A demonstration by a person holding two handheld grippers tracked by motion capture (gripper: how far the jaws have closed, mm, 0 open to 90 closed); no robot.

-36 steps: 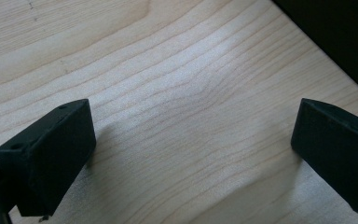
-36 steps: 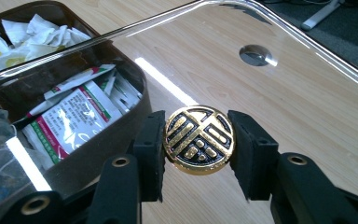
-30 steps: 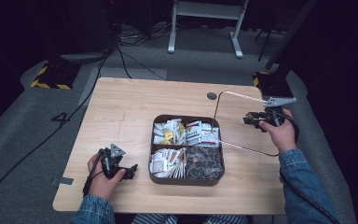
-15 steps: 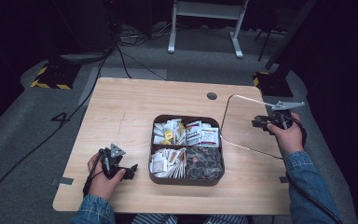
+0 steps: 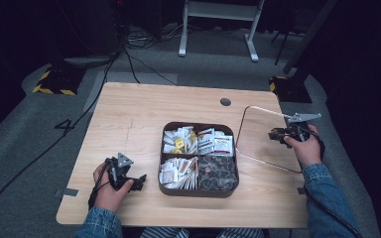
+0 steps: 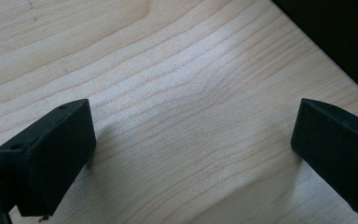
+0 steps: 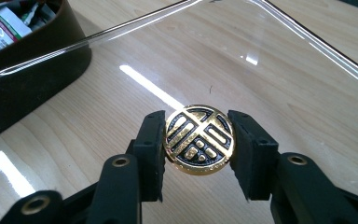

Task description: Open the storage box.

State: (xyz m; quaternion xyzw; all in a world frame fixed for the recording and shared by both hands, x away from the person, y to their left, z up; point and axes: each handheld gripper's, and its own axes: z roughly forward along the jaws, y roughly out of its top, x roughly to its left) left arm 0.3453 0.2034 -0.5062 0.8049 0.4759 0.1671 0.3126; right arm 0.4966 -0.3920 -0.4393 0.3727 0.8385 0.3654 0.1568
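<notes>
Jaws of the left gripper (image 5: 140,181) stand wide apart over bare table (image 5: 129,124), at 9 o'clock of the compartment box (image 5: 198,191). Right gripper (image 7: 198,142) clamps the round gold-and-black knob (image 7: 199,139) of the clear lid (image 5: 258,139), which stands tilted just beside the box at its 3 o'clock.
</notes>
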